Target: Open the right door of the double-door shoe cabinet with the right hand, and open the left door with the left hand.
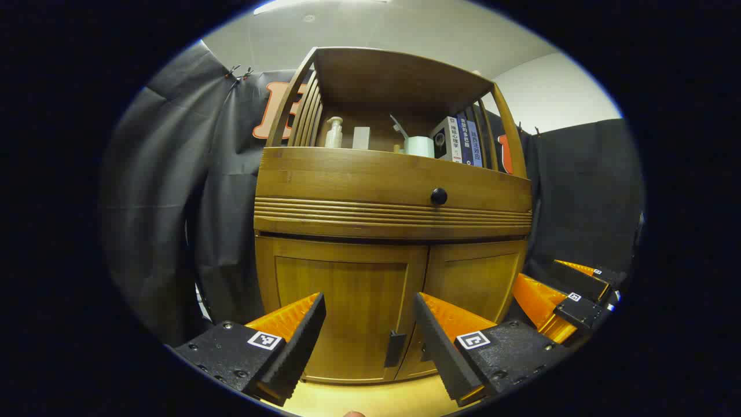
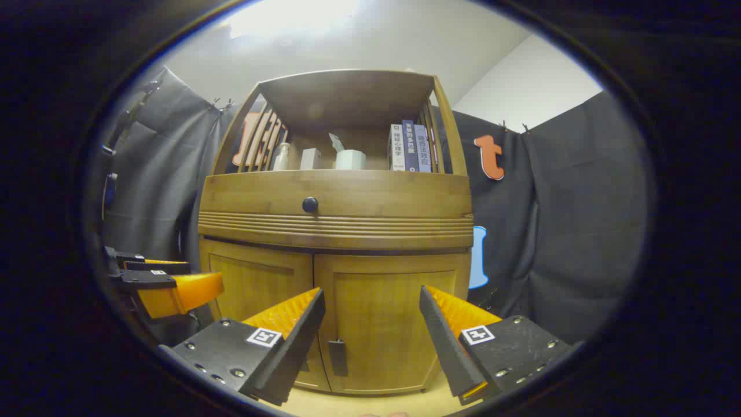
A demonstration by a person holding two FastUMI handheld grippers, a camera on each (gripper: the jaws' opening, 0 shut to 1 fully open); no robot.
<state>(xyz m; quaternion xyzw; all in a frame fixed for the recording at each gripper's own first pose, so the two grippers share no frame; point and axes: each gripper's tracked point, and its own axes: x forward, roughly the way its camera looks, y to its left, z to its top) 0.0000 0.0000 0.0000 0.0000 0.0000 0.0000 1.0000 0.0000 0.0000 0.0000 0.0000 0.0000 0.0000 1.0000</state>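
The books [image 2: 410,147] on the cabinet's open shelf [image 2: 347,174] carried Chinese characters down their spines, too small to read. Square black-and-white marker tags [image 2: 477,334] sat on each hand-held gripper, bearing patterns, not words. Nothing else was legible.

Satin-finished wooden shoe cabinet [image 1: 393,191], ribbed drawer front [image 1: 392,212].
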